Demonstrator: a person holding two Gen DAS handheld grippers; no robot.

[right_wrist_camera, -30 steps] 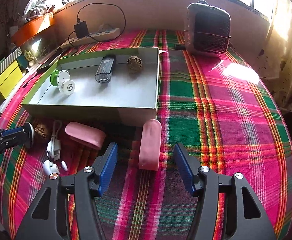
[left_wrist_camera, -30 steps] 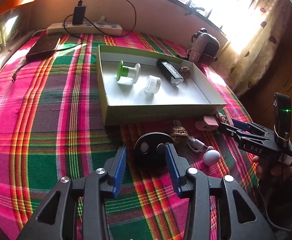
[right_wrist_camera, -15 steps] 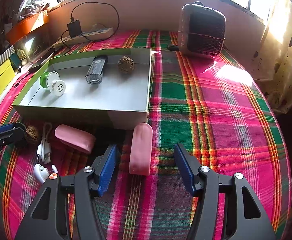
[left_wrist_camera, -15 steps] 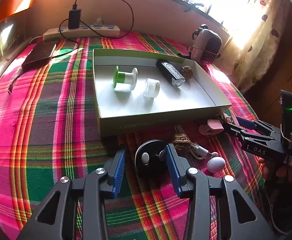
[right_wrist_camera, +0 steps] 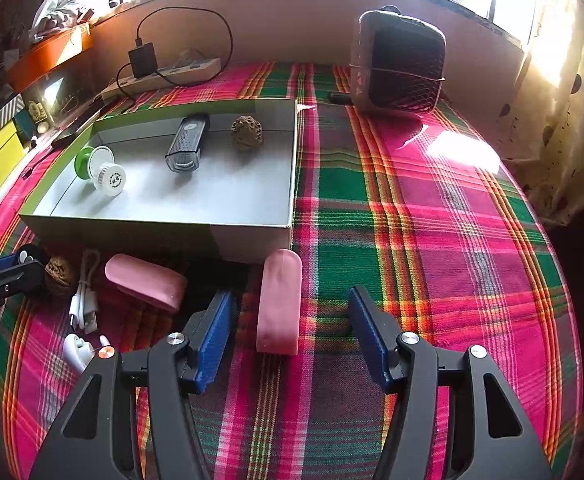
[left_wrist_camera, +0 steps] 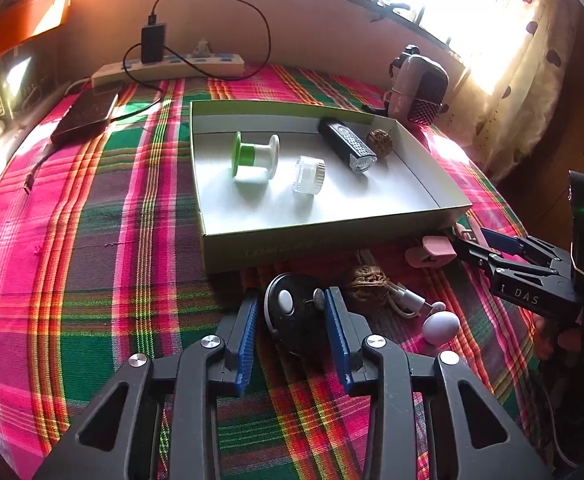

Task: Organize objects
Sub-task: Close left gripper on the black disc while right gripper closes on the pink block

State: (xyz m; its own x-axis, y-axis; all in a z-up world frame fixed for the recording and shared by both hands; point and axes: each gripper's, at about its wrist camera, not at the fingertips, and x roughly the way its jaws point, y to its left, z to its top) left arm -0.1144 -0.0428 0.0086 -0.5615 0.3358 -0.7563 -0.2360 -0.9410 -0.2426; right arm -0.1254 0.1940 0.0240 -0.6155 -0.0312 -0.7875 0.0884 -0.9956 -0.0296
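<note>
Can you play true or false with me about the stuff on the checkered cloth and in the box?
1. The green spool lies inside the box. True.
2. The left hand-held gripper has a pink case between its fingers. False: a black round gadget sits between them; its jaws have just been closing around it.
3. A walnut lies in the box. True.
4. The right hand-held gripper squeezes the pink case. False: the case lies between its open fingers, with gaps on both sides.
5. The white cable is inside the box. False: it lies on the cloth in front of the box.
</note>
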